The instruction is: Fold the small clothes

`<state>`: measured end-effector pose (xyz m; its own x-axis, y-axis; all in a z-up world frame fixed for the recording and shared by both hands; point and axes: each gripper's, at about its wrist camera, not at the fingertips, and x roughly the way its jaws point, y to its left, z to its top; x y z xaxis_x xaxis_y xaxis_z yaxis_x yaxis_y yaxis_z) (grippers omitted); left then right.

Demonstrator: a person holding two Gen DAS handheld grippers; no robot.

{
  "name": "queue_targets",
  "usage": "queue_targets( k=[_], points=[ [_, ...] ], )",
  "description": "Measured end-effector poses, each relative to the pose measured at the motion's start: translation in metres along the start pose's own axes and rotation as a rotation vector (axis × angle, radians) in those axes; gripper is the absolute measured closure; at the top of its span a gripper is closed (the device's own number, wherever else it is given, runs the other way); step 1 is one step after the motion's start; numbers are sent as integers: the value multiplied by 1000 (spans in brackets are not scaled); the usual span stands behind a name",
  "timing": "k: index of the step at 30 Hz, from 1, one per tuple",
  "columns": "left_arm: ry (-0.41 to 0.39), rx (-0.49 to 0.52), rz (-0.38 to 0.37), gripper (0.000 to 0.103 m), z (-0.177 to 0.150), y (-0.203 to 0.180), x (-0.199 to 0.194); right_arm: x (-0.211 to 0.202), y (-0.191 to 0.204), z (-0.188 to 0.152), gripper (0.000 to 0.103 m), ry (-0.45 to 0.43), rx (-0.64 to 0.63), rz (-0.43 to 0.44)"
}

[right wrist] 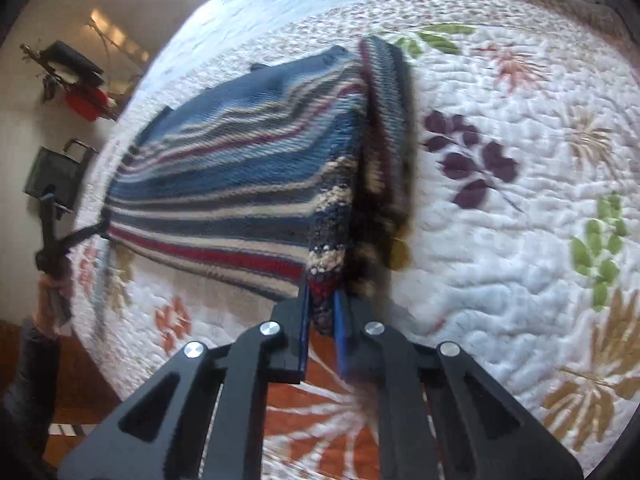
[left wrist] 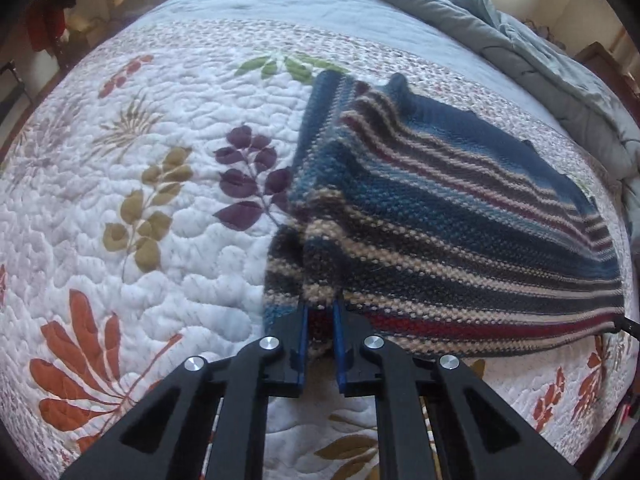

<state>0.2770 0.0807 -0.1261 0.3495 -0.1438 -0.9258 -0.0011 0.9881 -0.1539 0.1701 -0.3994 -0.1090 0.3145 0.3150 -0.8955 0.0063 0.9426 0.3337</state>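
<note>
My left tool (left wrist: 320, 312) is clamped on one hem corner of the blue, red and cream striped knitted sweater (left wrist: 440, 208); my right tool (right wrist: 322, 300) pinches another bunched corner. The sweater hangs stretched between them, lifted above the white floral quilted bed (left wrist: 160, 220).

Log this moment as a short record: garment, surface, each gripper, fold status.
garment: striped knit sweater, blue, tan and red bands, partly lifted
surface: floral quilt on a bed
left gripper: shut on the sweater's hem
right gripper: shut on the sweater's hem; view blurred
other bedding: grey comforter bunched at the far edge
fold status: one side doubled over, fold not finished
</note>
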Motion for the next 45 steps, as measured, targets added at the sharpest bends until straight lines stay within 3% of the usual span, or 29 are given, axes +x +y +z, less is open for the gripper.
queue_targets(
  k=[4,6,8,9,10,12,15,17,20,23,25,26,27,29,32,36,45],
  points=[
    [24,9,-23,91,-2,3,8,21,-13,-5,93,51,38,4],
    [16,12,-49,81,-2,3,1,19,-13,-5,86,36,40,30],
    [3,-2,-82,51,-4,5,-9,8,-15,-5,74,7,60,56],
    [-6,-10,-96,32,-4,8,-15,5,-17,-6,57,2,66,67],
    [-17,-17,-101,24,-5,10,-20,0,-18,-6,52,-9,72,75],
    [-30,-18,-93,21,-2,14,-23,-4,-21,-4,51,-8,82,82],
    [18,-32,-65,20,4,16,-10,2,-24,1,46,10,111,101],
    [77,-71,-123,20,10,16,7,14,-27,4,46,39,138,124],
    [104,-91,-140,15,12,13,25,32,-24,6,45,74,139,137],
    [94,-59,-132,15,14,1,29,41,-20,9,45,70,138,157],
    [94,-68,-125,17,16,-4,29,44,-17,12,53,68,130,163],
    [91,-74,-135,29,16,-5,29,44,-16,13,58,66,126,169],
    [94,-88,-163,48,17,-8,29,45,-15,14,72,68,133,200],
    [106,-131,-224,64,18,-8,29,48,-14,14,76,69,150,261],
    [102,-179,-256,76,15,-1,26,42,-6,12,79,42,133,242],
    [75,-245,-306,81,5,14,6,14,-10,2,82,-18,159,274],
    [90,-118,-295,82,-43,-13,-55,-46,-8,-47,82,-33,109,226]
  ],
)
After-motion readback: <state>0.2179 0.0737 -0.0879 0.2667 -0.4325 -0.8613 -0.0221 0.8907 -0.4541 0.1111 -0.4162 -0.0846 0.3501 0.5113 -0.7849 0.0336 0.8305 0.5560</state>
